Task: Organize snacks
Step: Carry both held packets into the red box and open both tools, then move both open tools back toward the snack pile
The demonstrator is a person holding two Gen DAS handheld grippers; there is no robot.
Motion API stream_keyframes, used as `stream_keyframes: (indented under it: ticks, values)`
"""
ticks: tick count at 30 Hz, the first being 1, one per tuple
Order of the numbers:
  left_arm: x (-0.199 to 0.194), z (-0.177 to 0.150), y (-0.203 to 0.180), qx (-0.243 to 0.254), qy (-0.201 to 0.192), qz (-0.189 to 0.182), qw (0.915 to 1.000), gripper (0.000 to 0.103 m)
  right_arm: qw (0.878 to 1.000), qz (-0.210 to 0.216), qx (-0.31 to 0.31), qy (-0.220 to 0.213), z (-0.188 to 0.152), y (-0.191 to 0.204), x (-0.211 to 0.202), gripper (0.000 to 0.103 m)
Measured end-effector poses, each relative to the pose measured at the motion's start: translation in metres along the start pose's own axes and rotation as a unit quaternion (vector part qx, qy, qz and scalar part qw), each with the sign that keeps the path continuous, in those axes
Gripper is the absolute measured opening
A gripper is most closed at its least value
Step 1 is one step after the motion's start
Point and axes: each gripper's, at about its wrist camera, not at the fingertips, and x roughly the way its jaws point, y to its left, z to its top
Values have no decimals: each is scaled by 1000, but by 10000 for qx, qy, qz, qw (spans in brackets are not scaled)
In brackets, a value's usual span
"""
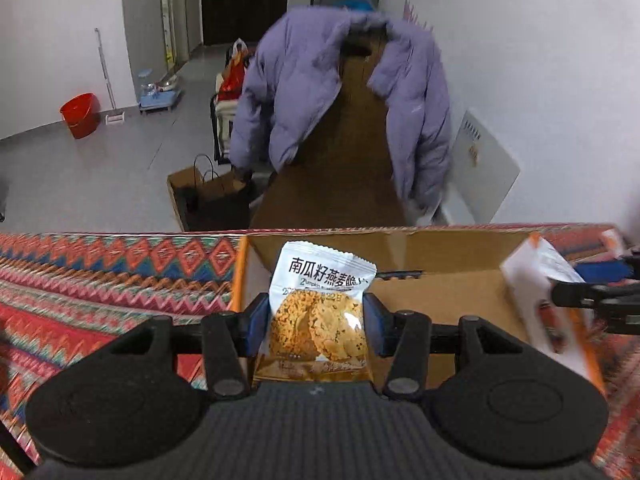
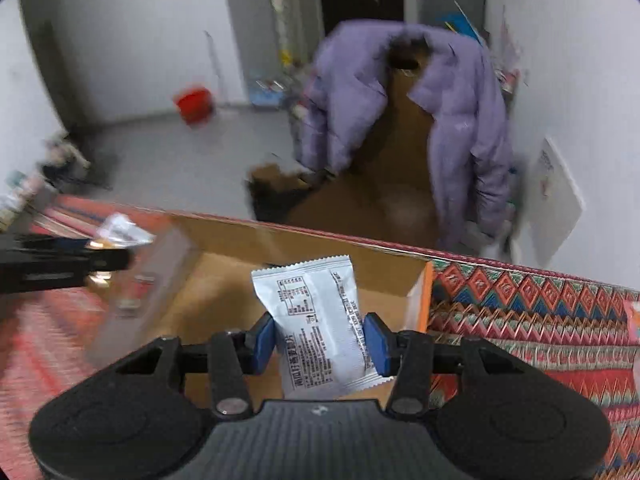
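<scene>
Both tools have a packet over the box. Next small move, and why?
Probably lower both a little and let go into the cardboard box. The left tool is shut on a cookie packet and the right tool on a white packet; both hang above the open box, whose floor looks bare there. A short drop keeps them inside.

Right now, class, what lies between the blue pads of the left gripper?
A cookie packet, front side facing the camera, pinched between the pads above the cardboard box; the left wrist view shows it.
</scene>
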Motion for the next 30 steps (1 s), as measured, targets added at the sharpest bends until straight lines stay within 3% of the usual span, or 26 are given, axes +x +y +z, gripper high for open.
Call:
stream_keyframes:
  ticks: [5,7,10,12,17,21,24,27,30]
  values:
    - [55,-3,-7,160,216,325,9991,51,9959,-737,-377,364,6,12,78,47]
    - [66,-8,-7,208,162,366,9990,58,9928,-948,-654,328,2,24,88,44]
    - [74,-13,-7,215,181,402,9988,66,9872,-1261,-929,313,-1,36,98,54]
    - [68,-12,-5,166,217,367,9990,67,9878,-1198,-946,295,-2,37,94,59]
    - [25,-4,5,47,173,329,9993,73,9935,-877,-715,82,4,31,47,69]
    - [-39,-10,8,78,-50,159,9998,81,9949,-732,-684,-148,-2,29,-8,81]
    - [-84,-20,9,162,-223,167,9995,82,9956,-632,-622,-299,-13,31,-52,83]
    - [-128,-35,7,225,-390,234,9987,82,9961,-481,-505,-535,-35,36,-101,90]
    - [-174,-62,5,277,-637,129,9975,88,9954,-396,-415,-767,-61,40,-139,95]
